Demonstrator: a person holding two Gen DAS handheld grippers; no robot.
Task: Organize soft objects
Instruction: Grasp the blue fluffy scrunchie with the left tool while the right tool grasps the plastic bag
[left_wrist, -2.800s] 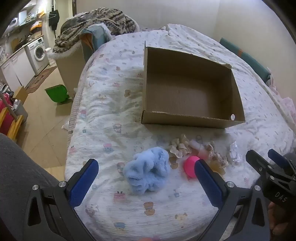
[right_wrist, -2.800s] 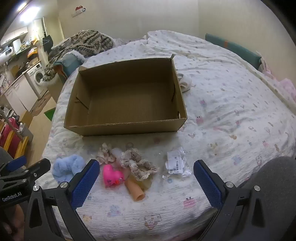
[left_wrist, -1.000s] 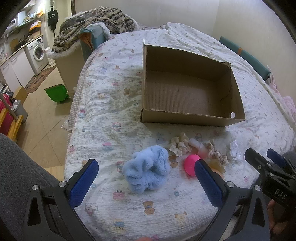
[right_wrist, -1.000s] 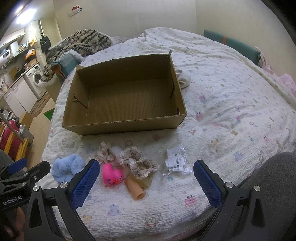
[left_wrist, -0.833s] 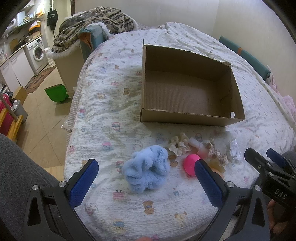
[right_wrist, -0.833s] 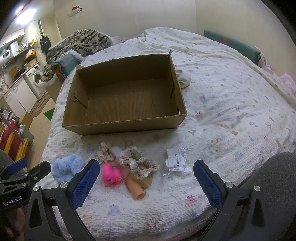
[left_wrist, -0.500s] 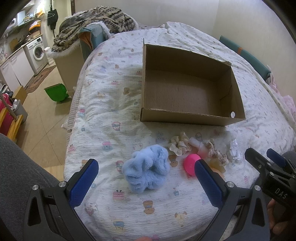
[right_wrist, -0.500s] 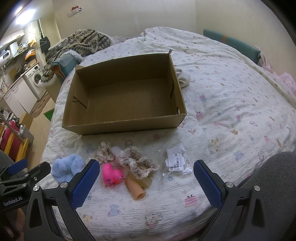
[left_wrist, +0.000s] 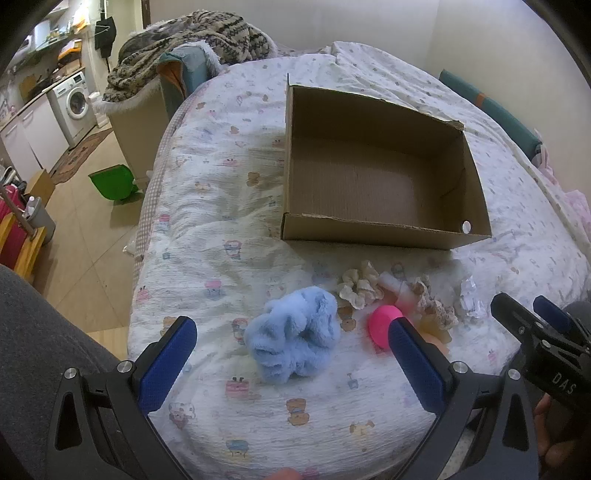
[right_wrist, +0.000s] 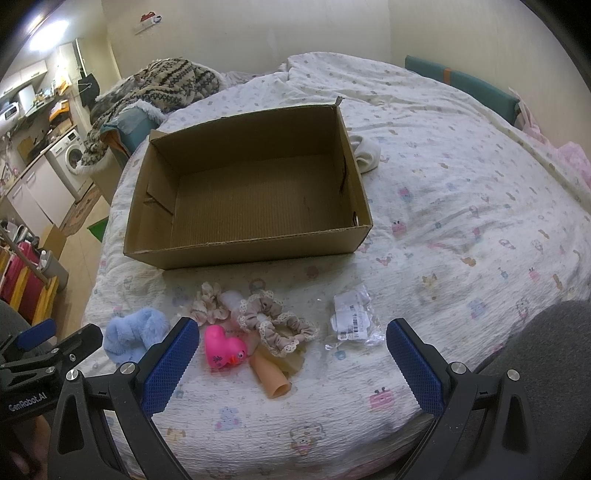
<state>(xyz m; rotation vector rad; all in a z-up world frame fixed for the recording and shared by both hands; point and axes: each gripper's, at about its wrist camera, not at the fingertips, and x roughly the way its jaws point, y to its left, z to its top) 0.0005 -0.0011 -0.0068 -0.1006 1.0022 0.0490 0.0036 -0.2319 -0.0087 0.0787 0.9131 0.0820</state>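
Just ahead of left hand-held gripper (left_wrist: 291, 347), blue scrunchie (left_wrist: 293, 341), apparently untouched

Pink duck (left_wrist: 382, 325): right part hidden behind the left gripper's finger (left_wrist: 415, 363) in left wrist view. Clear plastic packet (right_wrist: 352, 319): label print too small to read. White cloth (right_wrist: 365, 151) partly hidden behind the cardboard box (right_wrist: 247, 251) wall; can't tell what it is.
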